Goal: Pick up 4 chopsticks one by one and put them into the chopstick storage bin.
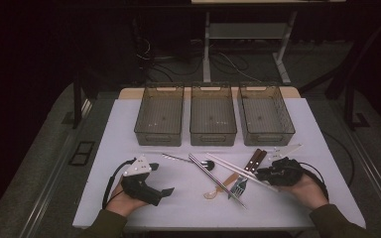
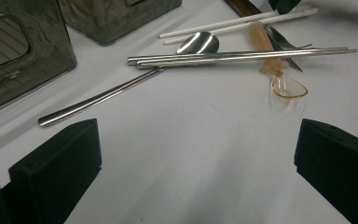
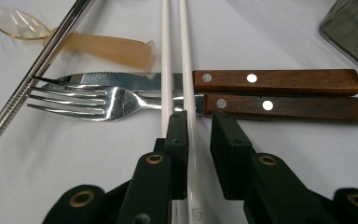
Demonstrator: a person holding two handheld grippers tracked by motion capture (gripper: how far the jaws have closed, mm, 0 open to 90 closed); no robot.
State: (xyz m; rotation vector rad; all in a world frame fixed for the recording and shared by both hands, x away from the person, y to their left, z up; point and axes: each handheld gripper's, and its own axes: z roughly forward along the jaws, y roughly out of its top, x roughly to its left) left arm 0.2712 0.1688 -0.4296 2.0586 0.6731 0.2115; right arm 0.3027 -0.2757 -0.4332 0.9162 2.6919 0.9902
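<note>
My right gripper (image 1: 261, 173) (image 3: 198, 123) lies low on the white table over a pair of white chopsticks (image 1: 238, 171) (image 3: 165, 56). Its jaws stand narrowly apart: one chopstick runs between them with a small gap on its right side, and the other passes just outside the left jaw. Beyond the tips lie a wood-handled knife (image 3: 275, 81) and a wood-handled fork (image 3: 98, 102). My left gripper (image 1: 161, 178) (image 2: 198, 140) rests at the near left, wide open with bare table between its jaws. Ahead of it lie metal chopsticks (image 2: 242, 56), a metal spoon (image 2: 121, 91) and an amber plastic spoon (image 2: 286, 86).
Three empty smoky-clear bins (image 1: 158, 136) (image 1: 213, 136) (image 1: 268, 136) stand in a row across the back of the table. The cutlery is bunched in the middle between my two hands. Beyond the table, desk legs and cables sit on the dark floor.
</note>
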